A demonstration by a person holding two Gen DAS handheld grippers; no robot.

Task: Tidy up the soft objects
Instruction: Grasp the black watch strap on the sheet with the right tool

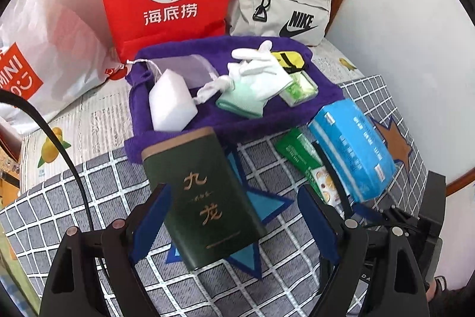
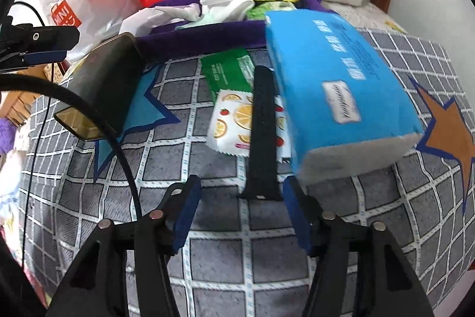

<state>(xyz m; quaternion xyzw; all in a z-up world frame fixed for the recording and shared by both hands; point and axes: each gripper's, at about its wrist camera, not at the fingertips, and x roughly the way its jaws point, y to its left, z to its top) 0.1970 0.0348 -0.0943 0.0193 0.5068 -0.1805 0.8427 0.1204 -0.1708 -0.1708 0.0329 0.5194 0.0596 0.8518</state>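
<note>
Blue tissue pack [image 2: 338,91] lengthwise away from spread right claw [image 2: 242,195], unheld.

Bright even indoor light, soft shadows, strong fisheye bending, dark corners, slight motion blur

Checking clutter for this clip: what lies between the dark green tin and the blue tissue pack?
In the right wrist view, a green sachet, a fruit-print wipe packet and a black watch strap lie on the checked cover between the dark green tin and the blue tissue pack.
</note>
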